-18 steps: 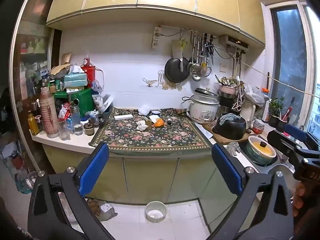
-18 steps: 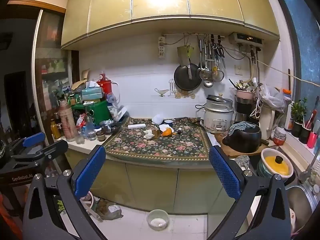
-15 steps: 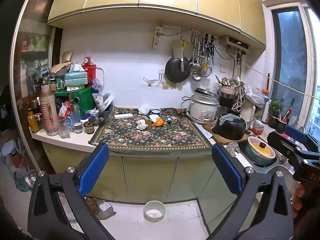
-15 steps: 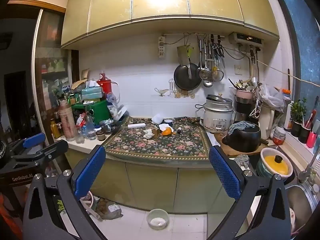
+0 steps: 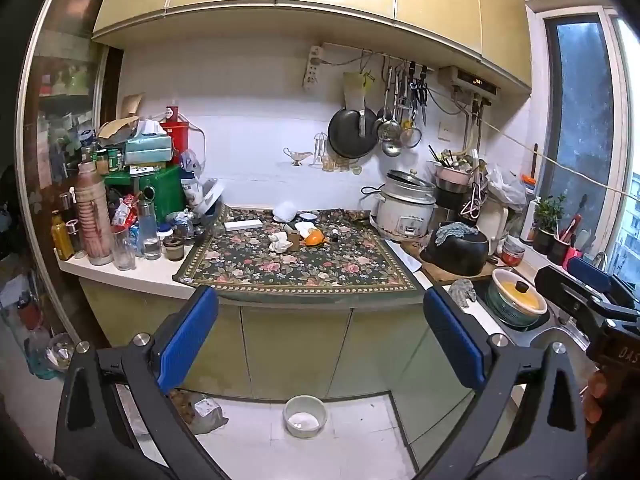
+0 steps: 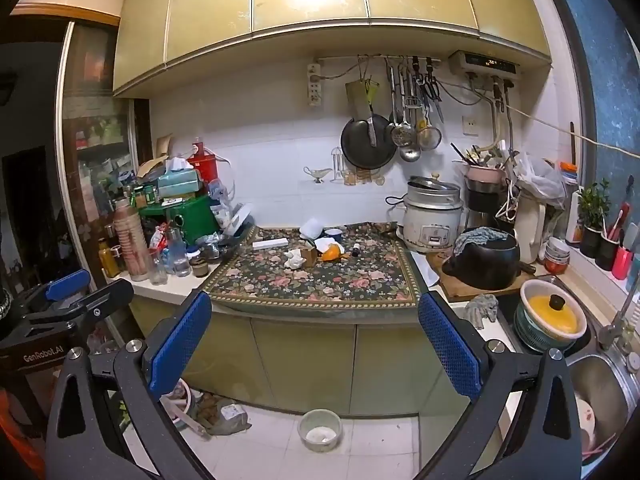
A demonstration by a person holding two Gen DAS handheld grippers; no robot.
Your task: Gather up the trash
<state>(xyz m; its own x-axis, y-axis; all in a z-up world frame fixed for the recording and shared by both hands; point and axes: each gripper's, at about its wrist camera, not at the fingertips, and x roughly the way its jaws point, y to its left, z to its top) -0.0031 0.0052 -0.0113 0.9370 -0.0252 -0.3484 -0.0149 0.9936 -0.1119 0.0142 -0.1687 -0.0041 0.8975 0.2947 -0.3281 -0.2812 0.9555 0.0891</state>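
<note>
Trash lies at the back of a floral mat (image 5: 296,268) (image 6: 320,280) on the counter: a crumpled white tissue (image 5: 279,242) (image 6: 295,258), an orange peel (image 5: 313,237) (image 6: 333,252), a small brown carton (image 5: 293,239) (image 6: 308,256) and a white wad (image 5: 285,211) (image 6: 311,227). My left gripper (image 5: 320,338) is open, empty, well short of the counter. My right gripper (image 6: 316,334) is likewise open and empty. Each gripper shows at the edge of the other's view, the right gripper (image 5: 588,292) and the left gripper (image 6: 68,296).
Bottles and jars (image 5: 120,236) crowd the counter's left end. A rice cooker (image 5: 406,212), a black pot (image 5: 458,246) and a lidded yellow pot (image 5: 518,296) stand at the right by the sink (image 6: 600,376). A bowl (image 5: 305,416) and a bag (image 5: 206,410) sit on the floor.
</note>
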